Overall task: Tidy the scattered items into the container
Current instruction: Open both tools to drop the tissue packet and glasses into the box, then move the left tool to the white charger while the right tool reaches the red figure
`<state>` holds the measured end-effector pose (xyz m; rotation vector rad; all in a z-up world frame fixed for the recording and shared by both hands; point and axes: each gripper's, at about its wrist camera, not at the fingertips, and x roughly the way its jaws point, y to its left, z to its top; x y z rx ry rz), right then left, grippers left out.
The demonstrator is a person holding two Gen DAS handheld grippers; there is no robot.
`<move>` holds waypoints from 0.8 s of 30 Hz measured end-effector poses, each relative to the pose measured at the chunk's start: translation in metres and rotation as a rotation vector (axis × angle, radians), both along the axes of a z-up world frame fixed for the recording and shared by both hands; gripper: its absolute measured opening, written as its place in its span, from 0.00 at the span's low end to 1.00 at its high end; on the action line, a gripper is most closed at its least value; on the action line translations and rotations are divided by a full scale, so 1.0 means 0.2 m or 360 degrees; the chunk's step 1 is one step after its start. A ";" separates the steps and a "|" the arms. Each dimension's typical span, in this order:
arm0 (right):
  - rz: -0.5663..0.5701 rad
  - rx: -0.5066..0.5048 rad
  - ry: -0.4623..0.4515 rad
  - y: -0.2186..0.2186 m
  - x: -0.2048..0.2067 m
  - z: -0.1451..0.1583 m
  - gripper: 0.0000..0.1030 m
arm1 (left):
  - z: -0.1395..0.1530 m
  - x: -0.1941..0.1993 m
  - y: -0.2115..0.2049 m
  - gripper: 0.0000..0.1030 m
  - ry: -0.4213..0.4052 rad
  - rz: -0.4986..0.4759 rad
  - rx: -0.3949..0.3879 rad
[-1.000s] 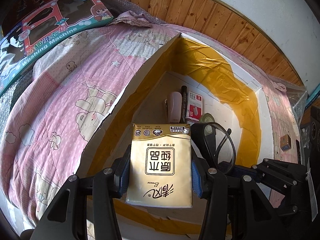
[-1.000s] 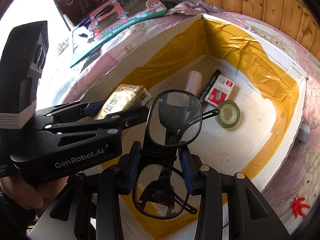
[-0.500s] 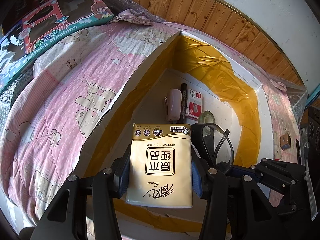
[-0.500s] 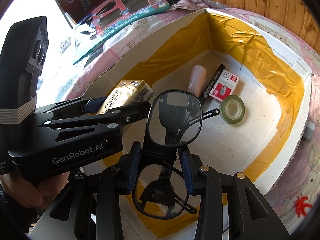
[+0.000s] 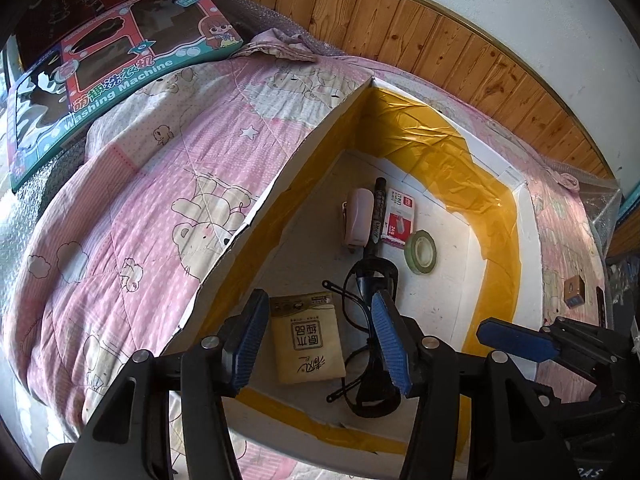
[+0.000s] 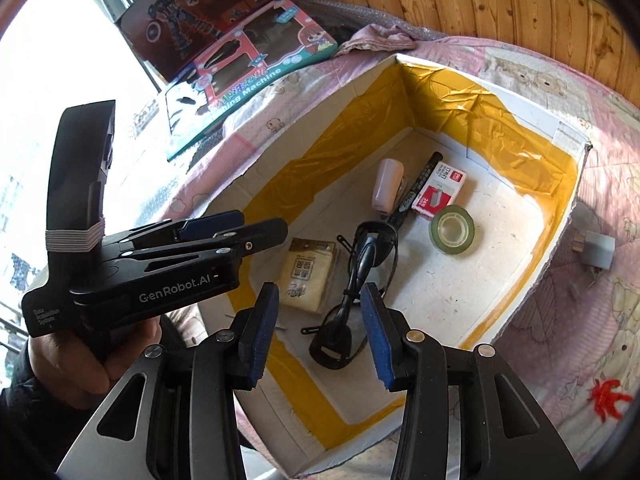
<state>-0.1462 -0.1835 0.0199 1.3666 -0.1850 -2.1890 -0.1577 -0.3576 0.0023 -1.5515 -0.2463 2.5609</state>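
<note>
- Left gripper (image 5: 316, 338): jaws spread, empty, above the box's near end.
- Right gripper (image 6: 320, 330): jaws spread, empty.
- Tissue pack (image 5: 306, 338): flat on the box (image 5: 530, 240) floor, long axis running near to far.
- Glasses (image 5: 370, 320): folded, just beside the pack, long axis parallel.
- Farther in: stapler (image 5: 356, 218), marker (image 5: 377, 216), staple box (image 5: 398, 218), tape roll (image 5: 420, 251), clustered together.

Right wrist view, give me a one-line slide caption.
Both grippers, right and left, open above the box; tissue pack and glasses lie inside.
</note>
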 end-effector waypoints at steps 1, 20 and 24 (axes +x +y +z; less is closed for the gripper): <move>0.0004 -0.0020 0.0015 0.02 0.02 0.02 0.44 | 0.01 0.01 0.00 0.53 0.0006 0.0002 -0.0007; -0.0095 -0.0319 0.0155 0.44 0.37 0.15 0.36 | 0.34 0.37 0.32 0.53 0.0251 -0.0091 -0.0215; -0.0133 -0.0356 0.0115 0.51 0.42 0.09 0.36 | 0.39 0.44 0.41 0.53 0.0273 -0.0130 -0.0174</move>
